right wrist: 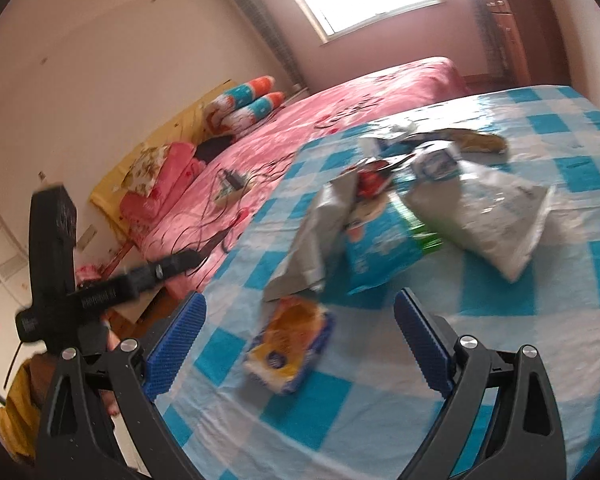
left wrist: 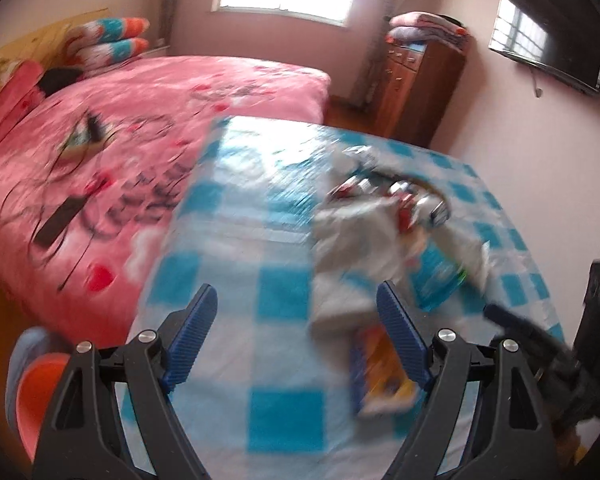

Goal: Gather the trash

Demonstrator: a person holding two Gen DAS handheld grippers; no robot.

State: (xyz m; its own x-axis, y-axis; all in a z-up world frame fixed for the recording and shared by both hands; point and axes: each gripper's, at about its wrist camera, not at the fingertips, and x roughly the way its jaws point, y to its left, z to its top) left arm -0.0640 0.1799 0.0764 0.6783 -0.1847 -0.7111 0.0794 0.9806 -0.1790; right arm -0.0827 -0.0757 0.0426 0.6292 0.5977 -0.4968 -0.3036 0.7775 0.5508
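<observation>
Trash lies on a table with a blue-and-white checked cloth [left wrist: 260,280] [right wrist: 500,320]. A yellow-and-blue snack wrapper [right wrist: 290,344] [left wrist: 380,376] lies nearest. Behind it are a grey crumpled bag [right wrist: 316,232] [left wrist: 348,248], a blue packet [right wrist: 380,248] [left wrist: 440,276], a white bag [right wrist: 500,208] and small red wrappers [right wrist: 370,180] [left wrist: 404,204]. My left gripper [left wrist: 296,308] is open above the cloth, left of the pile. My right gripper [right wrist: 300,316] is open, with the yellow wrapper between its fingers and a little ahead. Both views are blurred.
A bed with a pink cover [left wrist: 140,128] [right wrist: 340,104] stands beyond the table, with cables and a charger [right wrist: 230,184] on it. A wooden cabinet [left wrist: 420,88] stands by the far wall under a wall TV [left wrist: 552,40]. An orange stool [left wrist: 36,392] is at the lower left.
</observation>
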